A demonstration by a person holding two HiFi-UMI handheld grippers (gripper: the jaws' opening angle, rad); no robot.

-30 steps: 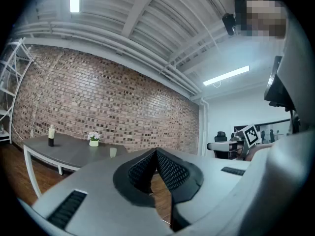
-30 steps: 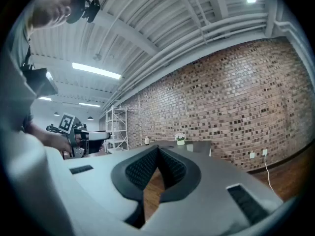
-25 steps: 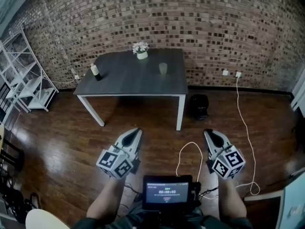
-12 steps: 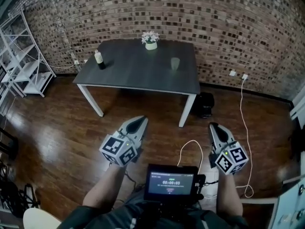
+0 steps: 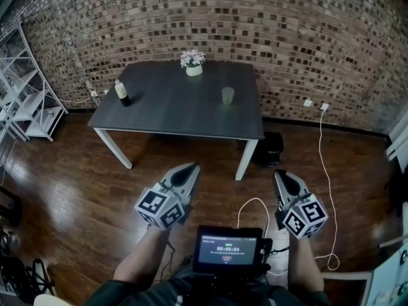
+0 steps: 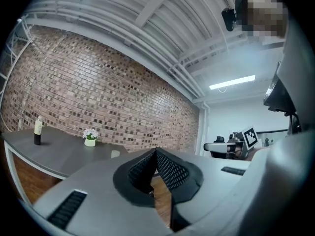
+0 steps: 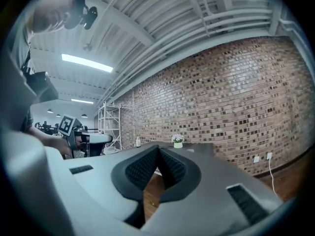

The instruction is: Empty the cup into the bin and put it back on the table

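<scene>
Clearly the left gripper (image 5: 189, 168) and right gripper (image 5: 280, 174) have fingers (image 7: 140, 168) pinched shut, empty; the cup (image 5: 227, 95) stands far ahead on the worktop (image 5: 172, 104), so open early.

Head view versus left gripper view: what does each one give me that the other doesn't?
Only the head view shows the bin beside the table's right leg and the wall sockets. Only the left gripper view shows the ceiling beams and strip light. Both show the table, bottle, flower pot, the shut, empty left gripper, and the cup, barely peeking over the gripper body in the gripper view.
</scene>
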